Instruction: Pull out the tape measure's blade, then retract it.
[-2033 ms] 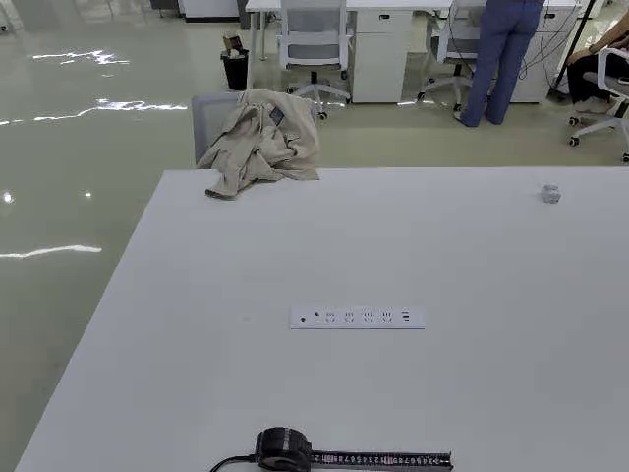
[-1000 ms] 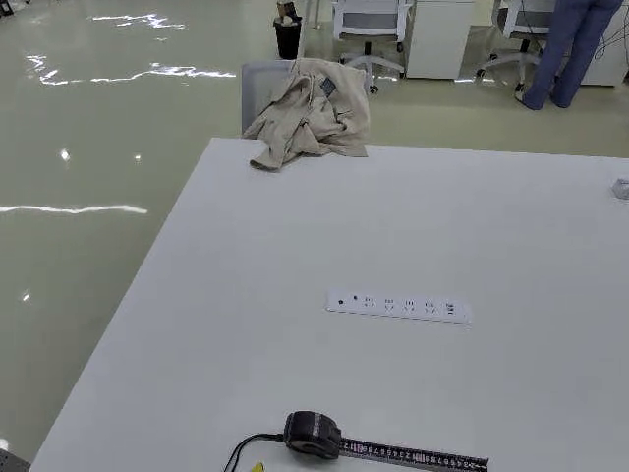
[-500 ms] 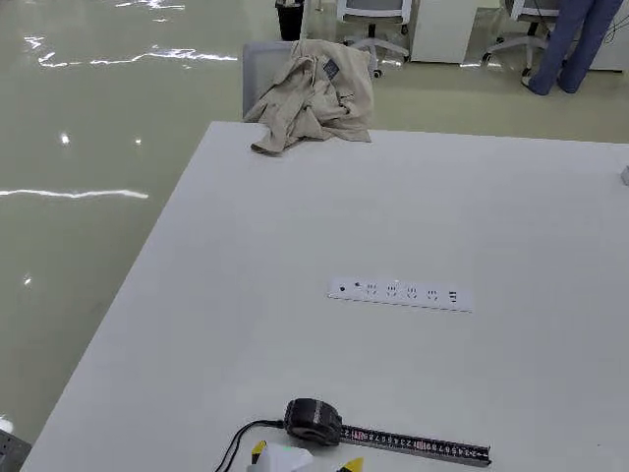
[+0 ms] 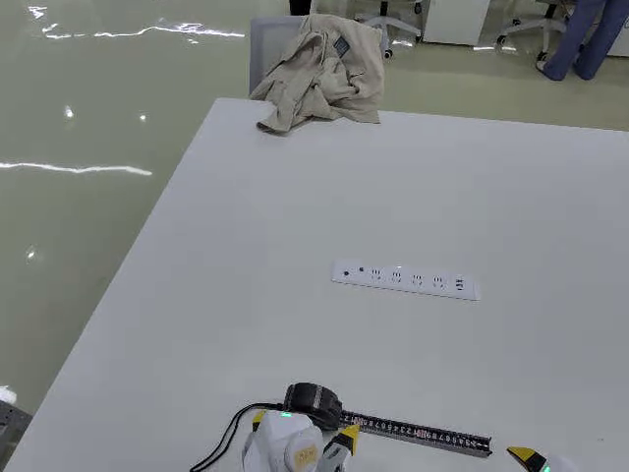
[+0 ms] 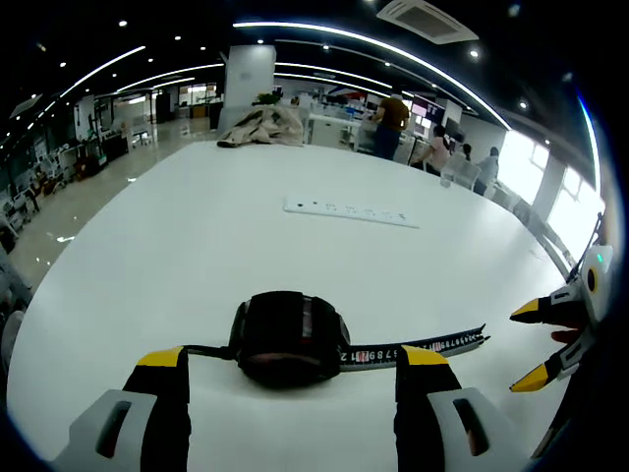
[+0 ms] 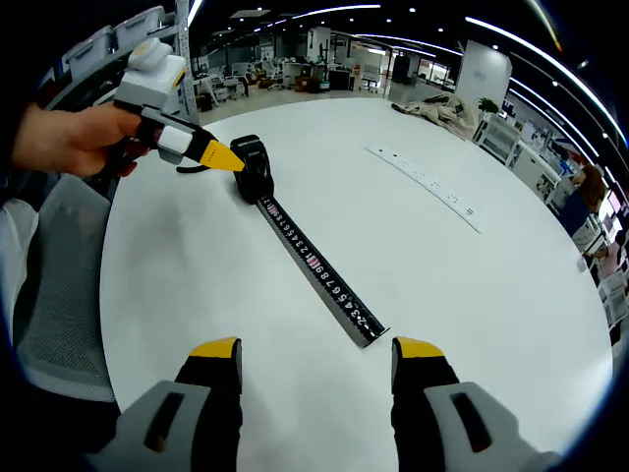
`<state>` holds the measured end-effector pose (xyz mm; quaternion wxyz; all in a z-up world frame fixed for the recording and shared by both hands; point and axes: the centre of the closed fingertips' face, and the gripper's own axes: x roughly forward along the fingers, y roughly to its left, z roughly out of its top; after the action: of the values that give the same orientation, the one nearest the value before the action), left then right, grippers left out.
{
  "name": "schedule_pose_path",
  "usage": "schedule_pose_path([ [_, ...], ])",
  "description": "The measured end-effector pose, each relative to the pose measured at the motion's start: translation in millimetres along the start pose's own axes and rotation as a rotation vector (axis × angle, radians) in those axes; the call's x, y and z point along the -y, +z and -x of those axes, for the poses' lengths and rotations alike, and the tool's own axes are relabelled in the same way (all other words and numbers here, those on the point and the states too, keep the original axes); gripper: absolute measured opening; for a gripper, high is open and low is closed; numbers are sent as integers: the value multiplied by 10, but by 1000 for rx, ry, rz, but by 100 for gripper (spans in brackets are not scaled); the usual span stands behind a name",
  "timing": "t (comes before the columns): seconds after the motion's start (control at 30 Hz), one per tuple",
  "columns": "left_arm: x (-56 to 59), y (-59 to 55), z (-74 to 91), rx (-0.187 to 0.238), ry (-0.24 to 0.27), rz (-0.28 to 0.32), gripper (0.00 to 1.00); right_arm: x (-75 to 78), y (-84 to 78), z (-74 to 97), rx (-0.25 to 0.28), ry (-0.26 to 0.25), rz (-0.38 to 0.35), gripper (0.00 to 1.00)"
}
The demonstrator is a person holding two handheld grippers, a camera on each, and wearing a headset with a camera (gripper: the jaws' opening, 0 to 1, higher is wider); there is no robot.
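1. The tape measure [image 4: 314,405] lies at the counter's [image 4: 295,216] near edge with its blade [image 4: 418,433] partly out and flat. Pulling looks part done, and retracting is still to do.
2. The left gripper [image 5: 292,356] is wide, its jaws either side of the case without clamping it. The right gripper [image 6: 319,349] is also wide, near the blade's tip.
3. White scale digits run along the black blade, but no brand is legible.

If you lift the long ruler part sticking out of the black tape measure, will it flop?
Probably a bit: the blade looks thin and lies flat on the table, so it may sag when lifted by its end. The chunky black case looks heavier and would likely stay put.
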<state>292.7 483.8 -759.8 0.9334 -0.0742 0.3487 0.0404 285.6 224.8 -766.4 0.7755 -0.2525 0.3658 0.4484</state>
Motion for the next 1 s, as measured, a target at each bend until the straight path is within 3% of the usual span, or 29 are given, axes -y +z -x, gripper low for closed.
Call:
schedule_pose_path([
  [0.37,-68,-1,-103,-3,26,26,83,121,5,-114,-40,46,94,60],
  [1.0,-75,-34,-286,-21,38,34,80,258,-84,-287,-99,126,221,50],
])
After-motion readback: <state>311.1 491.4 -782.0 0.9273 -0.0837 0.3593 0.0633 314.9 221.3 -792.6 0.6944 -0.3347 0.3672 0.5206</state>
